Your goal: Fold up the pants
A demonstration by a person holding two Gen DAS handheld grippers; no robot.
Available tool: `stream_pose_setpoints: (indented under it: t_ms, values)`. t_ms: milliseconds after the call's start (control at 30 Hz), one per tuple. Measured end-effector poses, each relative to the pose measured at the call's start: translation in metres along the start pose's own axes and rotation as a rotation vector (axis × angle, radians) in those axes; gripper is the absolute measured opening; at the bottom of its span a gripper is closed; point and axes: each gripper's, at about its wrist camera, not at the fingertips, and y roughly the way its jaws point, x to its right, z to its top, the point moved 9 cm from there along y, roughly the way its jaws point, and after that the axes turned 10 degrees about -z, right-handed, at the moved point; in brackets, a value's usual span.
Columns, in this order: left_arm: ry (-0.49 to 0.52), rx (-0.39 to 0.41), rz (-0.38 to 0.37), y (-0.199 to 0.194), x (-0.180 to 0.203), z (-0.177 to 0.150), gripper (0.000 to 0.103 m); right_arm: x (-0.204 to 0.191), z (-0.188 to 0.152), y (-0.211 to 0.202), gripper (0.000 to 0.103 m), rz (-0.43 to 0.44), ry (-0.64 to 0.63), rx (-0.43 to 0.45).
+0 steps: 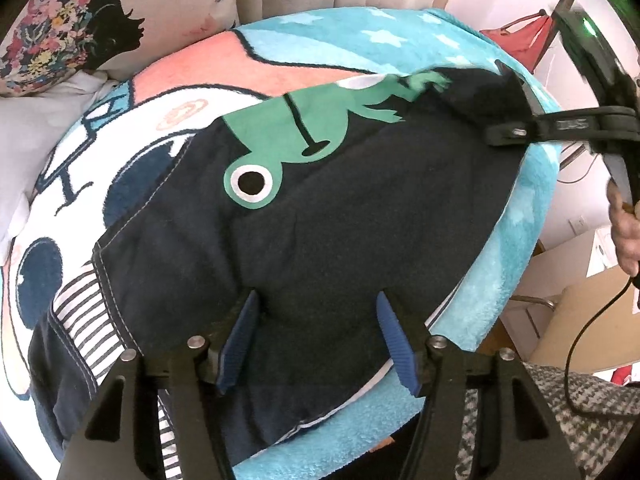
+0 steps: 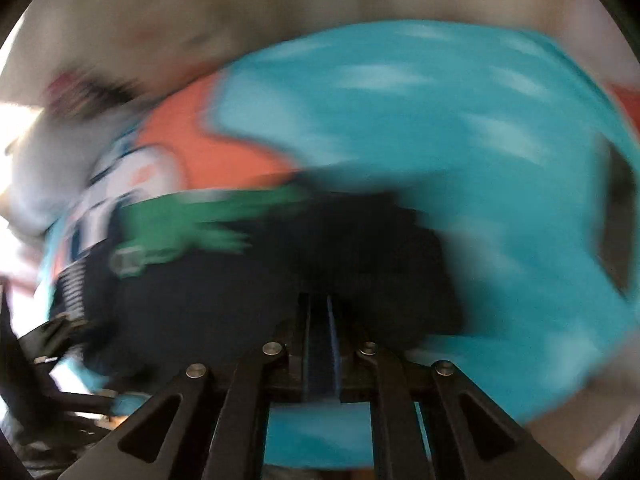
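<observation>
Dark navy pants (image 1: pixel 320 208) with a green frog print (image 1: pixel 280 140) and a striped waistband lining (image 1: pixel 86 320) lie on a turquoise cartoon blanket (image 1: pixel 524 216). My left gripper (image 1: pixel 318 294) hangs open just above the near part of the pants, its blue pads (image 1: pixel 240 336) apart with nothing pressed between them. Far right in the left wrist view, my right gripper (image 1: pixel 502 70) is shut on the raised far corner of the pants. The right wrist view is badly blurred. It shows that gripper (image 2: pixel 322 300) shut, with bunched dark pants (image 2: pixel 240 300) at its tips.
A floral pillow (image 1: pixel 68 28) and a white pillow (image 1: pixel 24 140) sit at the left end of the bed, with curtains behind. A red bag (image 1: pixel 520 40) hangs at the right. Cardboard boxes (image 1: pixel 580 320) and checked cloth (image 1: pixel 580 420) lie right of the blanket's edge. A hand (image 1: pixel 624 224) grips the right tool.
</observation>
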Motion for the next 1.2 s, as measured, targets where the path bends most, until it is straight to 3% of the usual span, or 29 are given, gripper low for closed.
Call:
stream_pose_setpoints:
  t_ms: [67, 100, 133, 200, 367, 433, 567, 667, 767, 867, 933, 1067, 1200]
  values:
    - [0.003, -0.018, -0.005, 0.005, 0.002, 0.006, 0.061, 0.034, -0.007, -0.007, 0.0, 0.156, 0.172, -0.025]
    - [0.001, -0.023, -0.008, 0.005, 0.001, 0.007, 0.061, 0.047, -0.009, -0.014, 0.0, 0.154, 0.219, -0.016]
    - [-0.003, -0.027, -0.012, 0.002, 0.001, 0.009, 0.061, 0.057, -0.007, -0.026, 0.007, 0.096, 0.215, 0.03]
    - [-0.019, -0.027, -0.03, -0.003, 0.002, 0.017, 0.061, 0.062, 0.001, -0.043, 0.007, 0.034, 0.193, 0.093]
    - [-0.058, 0.006, -0.086, -0.015, 0.011, 0.031, 0.061, 0.047, 0.022, -0.075, 0.007, 0.159, 0.182, 0.179]
    - [-0.077, 0.005, -0.106, -0.014, 0.014, 0.04, 0.061, 0.027, 0.026, -0.067, 0.008, 0.22, 0.152, 0.154]
    - [-0.132, -0.034, -0.102, 0.006, 0.008, 0.046, 0.061, 0.007, 0.034, -0.022, 0.008, 0.184, 0.085, 0.09]
    - [-0.18, -0.076, -0.119, 0.009, 0.006, 0.041, 0.059, 0.014, 0.04, 0.015, 0.006, 0.232, 0.164, 0.009]
    - [-0.144, -0.05, -0.128, -0.005, 0.015, 0.049, 0.059, 0.021, 0.043, 0.01, 0.006, 0.333, 0.236, -0.014]
    - [-0.121, -0.022, -0.159, -0.019, 0.024, 0.067, 0.059, 0.038, 0.045, -0.026, 0.018, 0.413, 0.287, 0.082]
    - [-0.115, -0.012, -0.194, -0.02, 0.03, 0.082, 0.059, 0.063, 0.037, -0.049, 0.044, 0.399, 0.333, 0.145]
    - [-0.117, -0.019, -0.28, -0.007, 0.051, 0.12, 0.059, 0.09, 0.015, -0.056, 0.047, 0.352, 0.377, 0.159]
    - [-0.059, -0.035, -0.346, 0.02, 0.086, 0.169, 0.059, 0.073, -0.01, -0.044, 0.046, 0.35, 0.349, 0.115]
